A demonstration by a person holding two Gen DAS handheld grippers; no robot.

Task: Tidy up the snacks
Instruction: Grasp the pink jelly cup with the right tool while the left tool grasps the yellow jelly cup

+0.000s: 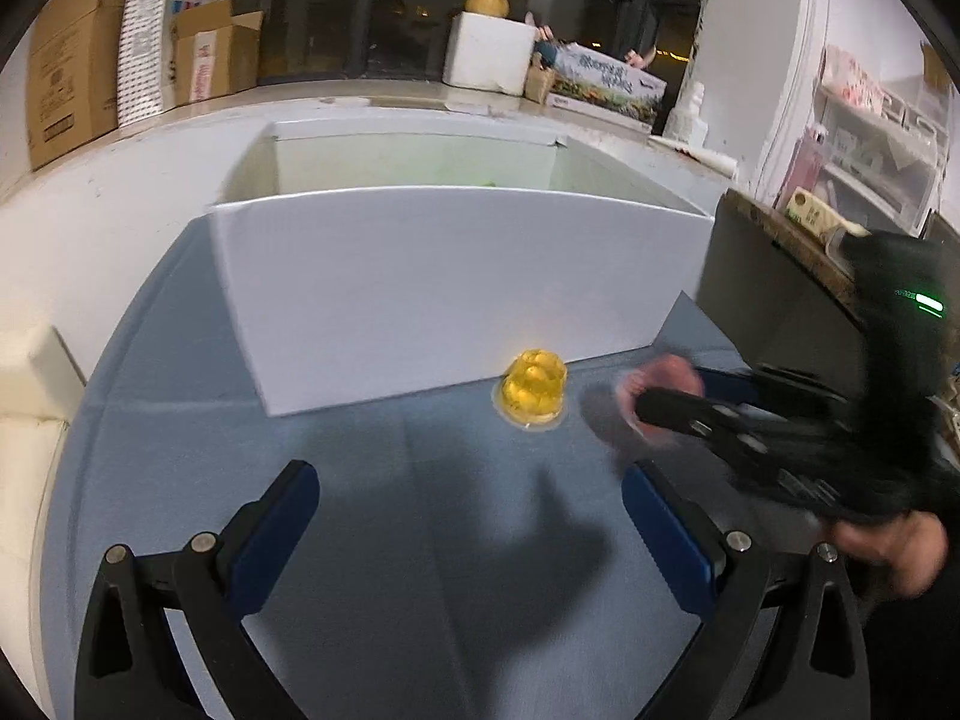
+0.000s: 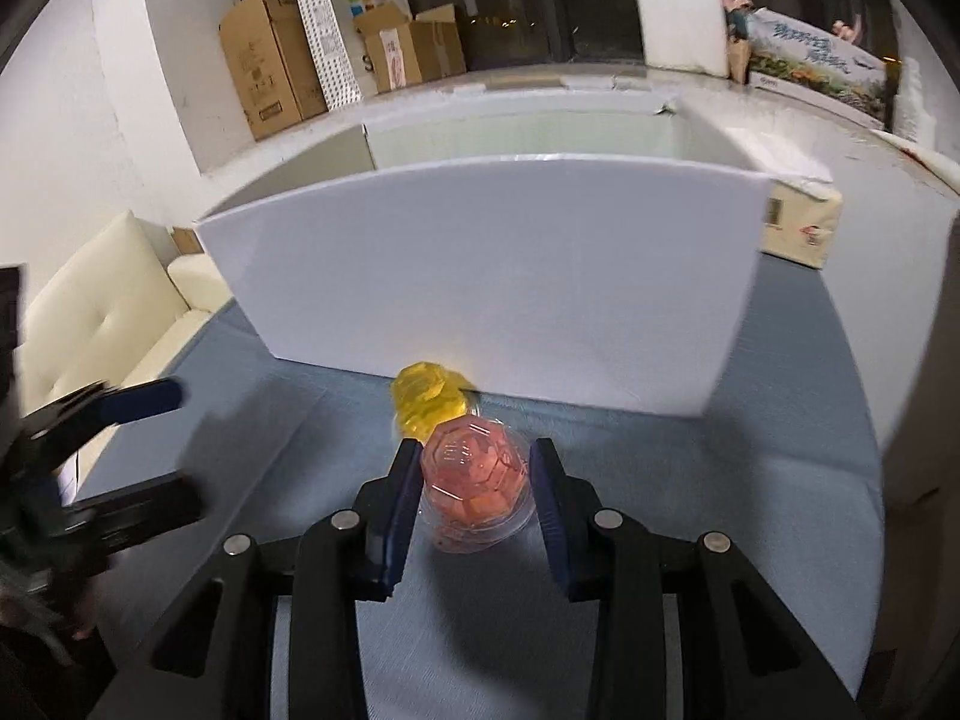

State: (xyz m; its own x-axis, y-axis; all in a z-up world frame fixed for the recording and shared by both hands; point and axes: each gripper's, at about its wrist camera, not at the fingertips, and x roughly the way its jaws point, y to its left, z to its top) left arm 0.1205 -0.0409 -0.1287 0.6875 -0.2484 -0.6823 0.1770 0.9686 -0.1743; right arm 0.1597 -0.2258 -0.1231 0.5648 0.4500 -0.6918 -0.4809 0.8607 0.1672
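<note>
A yellow jelly cup [image 1: 534,390] sits upside down on the blue-grey table [image 1: 384,498], close against the front wall of a white open box [image 1: 456,276]. My left gripper [image 1: 468,489] is open and empty, short of the cup. My right gripper [image 2: 474,462] is shut on a pink jelly cup [image 2: 477,480], held just above the table in front of the yellow jelly cup [image 2: 429,399] and the white box [image 2: 492,276]. In the left wrist view the right gripper [image 1: 666,405] is blurred at the right, with the pink cup [image 1: 660,384] at its tip.
Cardboard boxes [image 2: 282,60] and a paper bag [image 2: 342,24] stand on a ledge behind the white box. A white foam box [image 1: 489,51] and a printed carton [image 1: 606,81] sit further right. A cream sofa [image 2: 102,312] is left of the table. A dark cabinet [image 1: 774,306] borders the table's right side.
</note>
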